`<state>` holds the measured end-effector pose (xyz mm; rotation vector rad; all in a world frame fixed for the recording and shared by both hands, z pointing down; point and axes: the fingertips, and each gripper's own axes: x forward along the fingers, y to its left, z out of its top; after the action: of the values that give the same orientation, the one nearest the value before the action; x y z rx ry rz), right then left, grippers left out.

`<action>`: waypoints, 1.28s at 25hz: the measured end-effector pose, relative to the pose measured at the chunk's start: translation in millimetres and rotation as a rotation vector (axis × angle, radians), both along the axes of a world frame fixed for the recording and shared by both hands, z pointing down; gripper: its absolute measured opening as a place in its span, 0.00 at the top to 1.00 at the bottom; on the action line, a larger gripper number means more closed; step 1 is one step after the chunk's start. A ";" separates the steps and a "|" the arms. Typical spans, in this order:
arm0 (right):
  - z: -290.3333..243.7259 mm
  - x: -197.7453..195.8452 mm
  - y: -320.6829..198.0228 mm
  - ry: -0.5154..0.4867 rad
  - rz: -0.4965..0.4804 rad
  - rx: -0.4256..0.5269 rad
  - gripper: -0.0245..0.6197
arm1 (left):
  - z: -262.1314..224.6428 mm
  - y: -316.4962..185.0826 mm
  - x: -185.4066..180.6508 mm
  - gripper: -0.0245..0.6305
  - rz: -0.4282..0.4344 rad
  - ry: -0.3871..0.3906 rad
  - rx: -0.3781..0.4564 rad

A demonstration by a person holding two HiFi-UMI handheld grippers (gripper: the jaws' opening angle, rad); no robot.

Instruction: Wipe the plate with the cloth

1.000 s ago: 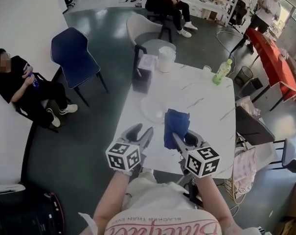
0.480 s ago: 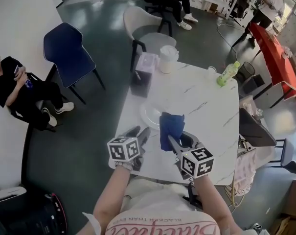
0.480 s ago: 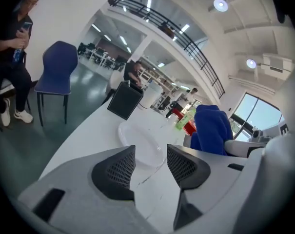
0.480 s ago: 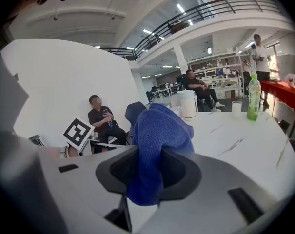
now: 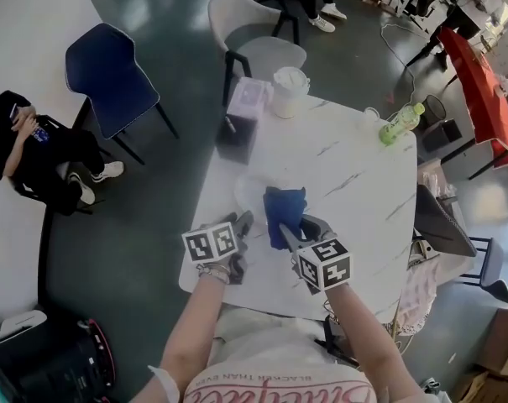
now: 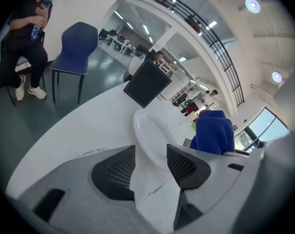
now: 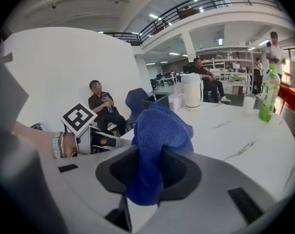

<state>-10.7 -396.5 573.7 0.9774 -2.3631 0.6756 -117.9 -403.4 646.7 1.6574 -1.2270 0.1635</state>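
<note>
Now, right gripper (image 7: 149, 172): your jaws are clamped on the blue cloth (image 7: 157, 130), which bunches up out of them toward 12 o'clock; most of the fabric sits above the grip, and a short tail hangs below.
Left gripper (image 6: 151, 155): jaws moderately apart with nothing between them, only bare tabletop showing through the gap; it sits at your 9 o'clock, near the right one.
Plate (image 6: 152, 130): white, lying flat on the marble table (image 5: 354, 175), just past the left jaws at 12 o'clock; from the right gripper it is at about 11 o'clock, and the cloth hangs over its right side. Whether the cloth touches it I cannot tell.
Step in hand: by my reading, bringing the cloth down onto the plate to begin wiping.
How to do it well: lower until the loose bunch flattens on the plate, not the jaw tips. Sweep across the middle, then round the rim. The plate looks light on a smooth top, so you may want the left gripper against its near rim to stop it sliding.
Far end: a dark box (image 5: 239, 124) at 11 o'clock, a white jug (image 5: 289, 91) at 12, a green bottle (image 5: 400, 124) at 1, all well apart from the plate.
</note>
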 end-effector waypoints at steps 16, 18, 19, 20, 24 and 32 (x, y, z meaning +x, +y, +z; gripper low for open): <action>60.7 -4.2 -32.2 0.040 -0.001 -0.075 0.80 | 18.8 -33.2 6.6 0.70 -0.071 -0.013 -0.038; 63.6 -3.9 -32.6 0.032 -0.004 -0.080 0.80 | 20.9 -34.6 5.5 0.73 -0.088 -0.019 -0.042; 65.2 -3.6 -32.5 0.029 -0.006 -0.083 0.80 | 21.5 -34.8 4.8 0.77 -0.099 -0.017 -0.044; 66.8 -3.6 -32.4 0.027 -0.009 -0.087 0.80 | 21.6 -35.0 4.2 0.82 -0.110 -0.011 -0.043; 70.7 -5.1 -31.8 0.019 -0.020 -0.095 0.80 | 15.7 -38.8 5.2 0.91 -0.145 0.083 -0.029; 55.1 2.9 -30.1 0.016 -0.015 -0.052 0.80 | -8.8 -39.7 14.4 0.94 -0.106 0.190 0.040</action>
<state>-7.8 -426.6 628.7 0.9388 -2.3246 0.7174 -103.5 -443.0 637.9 1.5979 -1.1762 -0.0832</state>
